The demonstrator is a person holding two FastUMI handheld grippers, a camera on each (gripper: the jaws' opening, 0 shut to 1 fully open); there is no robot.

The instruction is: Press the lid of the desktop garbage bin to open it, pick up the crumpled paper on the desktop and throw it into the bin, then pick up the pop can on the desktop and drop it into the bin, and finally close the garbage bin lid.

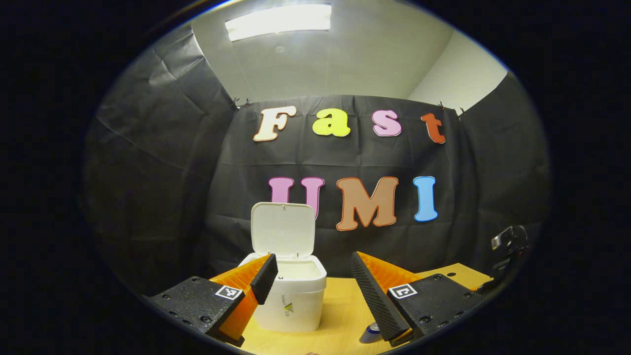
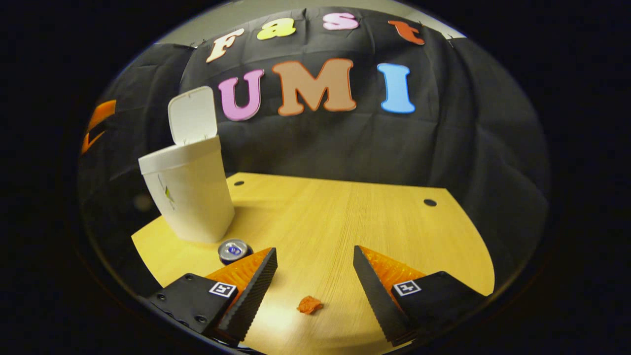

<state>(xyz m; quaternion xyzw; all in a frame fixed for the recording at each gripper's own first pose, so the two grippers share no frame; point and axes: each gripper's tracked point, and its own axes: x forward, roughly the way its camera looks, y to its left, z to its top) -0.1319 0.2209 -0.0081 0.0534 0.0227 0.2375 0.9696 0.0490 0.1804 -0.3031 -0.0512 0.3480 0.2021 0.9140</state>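
On the wooden surface (image 2: 345,217), the garbage bin (image 2: 190,197) stands lid-up near the left edge; the right gripper (image 2: 315,276) hangs released over the crumpled paper (image 2: 309,304), ready to grab it, and the left gripper (image 1: 315,281) spreads empty.

Black cloth wall (image 1: 148,162), pale ceiling (image 1: 355,54), lit ceiling panel (image 1: 278,20), light wooden table (image 2: 355,222)

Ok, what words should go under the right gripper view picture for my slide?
Open right gripper above the crumpled paper on the table, with the can beside the open-lidded bin.
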